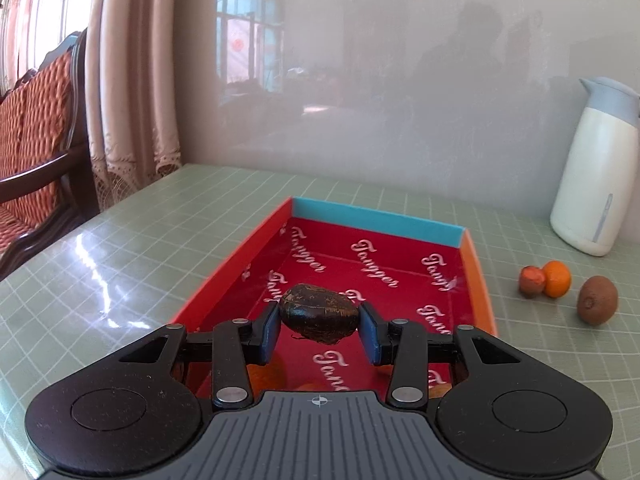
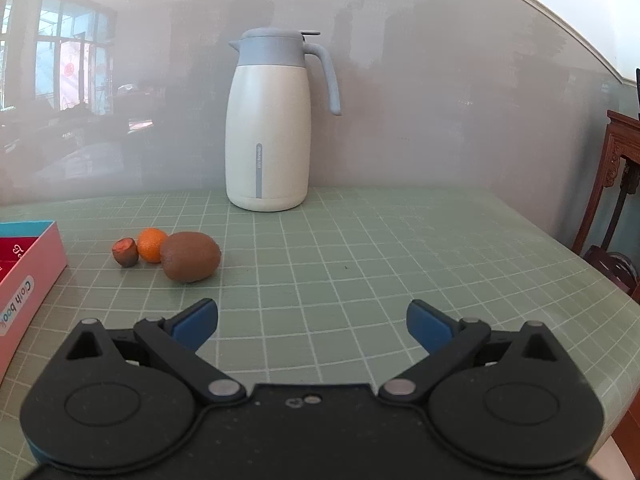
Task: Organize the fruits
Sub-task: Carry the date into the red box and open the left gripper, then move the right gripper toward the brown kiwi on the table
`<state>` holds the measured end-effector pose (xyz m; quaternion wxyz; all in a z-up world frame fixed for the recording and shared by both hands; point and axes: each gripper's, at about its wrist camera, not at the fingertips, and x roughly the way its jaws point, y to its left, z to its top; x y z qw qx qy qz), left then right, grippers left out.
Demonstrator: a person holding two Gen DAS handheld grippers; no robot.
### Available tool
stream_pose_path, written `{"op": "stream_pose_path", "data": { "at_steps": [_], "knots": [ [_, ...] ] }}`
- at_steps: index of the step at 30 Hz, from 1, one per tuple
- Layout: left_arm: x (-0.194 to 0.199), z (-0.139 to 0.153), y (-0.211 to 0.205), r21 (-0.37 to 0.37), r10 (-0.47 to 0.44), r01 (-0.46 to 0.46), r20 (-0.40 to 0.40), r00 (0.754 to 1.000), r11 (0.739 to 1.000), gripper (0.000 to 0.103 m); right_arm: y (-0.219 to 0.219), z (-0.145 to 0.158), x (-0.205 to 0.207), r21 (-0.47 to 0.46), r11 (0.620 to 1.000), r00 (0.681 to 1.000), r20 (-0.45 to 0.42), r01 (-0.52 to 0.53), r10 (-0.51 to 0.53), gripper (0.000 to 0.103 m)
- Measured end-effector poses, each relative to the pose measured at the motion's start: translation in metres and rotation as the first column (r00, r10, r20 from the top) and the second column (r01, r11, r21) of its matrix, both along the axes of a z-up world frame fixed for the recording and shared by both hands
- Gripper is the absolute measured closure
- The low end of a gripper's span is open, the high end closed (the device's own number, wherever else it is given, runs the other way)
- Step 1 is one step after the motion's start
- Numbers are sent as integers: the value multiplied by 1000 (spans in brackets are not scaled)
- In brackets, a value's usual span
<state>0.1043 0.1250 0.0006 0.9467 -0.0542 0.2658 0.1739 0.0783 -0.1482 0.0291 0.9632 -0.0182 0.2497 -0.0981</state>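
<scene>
We see a table (image 2: 360,248) cover in pale green w/ a white grid. The box (image 1: 476,264) is red inside w/ white script, one end wall teal, side rim orange; its outer wall looks pink in the right view. Dark brown fruit (image 1: 319,312) sits betw. blue pads (image 1: 269,332). Kiwi (image 2: 191,256) brown, mandarin (image 2: 151,245) orange, small fruit (image 2: 126,253) brown w/ red-orange top. Jug (image 2: 267,128) cream w/ grey-blue lid & handle. Curtain (image 1: 128,80) beige; chair cushion (image 1: 36,128) red-orange patterned.
</scene>
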Motion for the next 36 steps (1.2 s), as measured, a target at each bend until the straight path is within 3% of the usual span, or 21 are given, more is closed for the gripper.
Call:
{"op": "stream_pose_path", "data": {
  "at_steps": [6, 8, 9, 21, 27, 36],
  "knots": [
    [-5, 0, 10, -4, 11, -11, -13, 1000, 1000, 58, 13, 0, 3, 4, 1000, 1000, -1, -29, 29, 2],
    [-10, 3, 13, -6, 27, -27, -2, 1000, 1000, 45, 16, 0, 3, -1, 999, 999, -1, -37, 37, 2],
    [-12, 5, 14, 0, 35, -35, 7, 999, 999, 45, 18, 0, 4, -1, 999, 999, -1, -42, 42, 2],
    [-57, 32, 45, 17, 121, -124, 107, 987, 992, 43, 43, -1, 12, -1, 992, 992, 1, -128, 128, 2],
    [-83, 32, 72, -7, 211, -212, 130, 969, 977, 40, 56, 0, 23, 4, 981, 981, -3, -193, 193, 3],
    [-102, 29, 102, 16, 328, -336, 182, 927, 942, 33, 69, -2, 61, 34, 967, 966, -49, -251, 253, 7]
  ]
}}
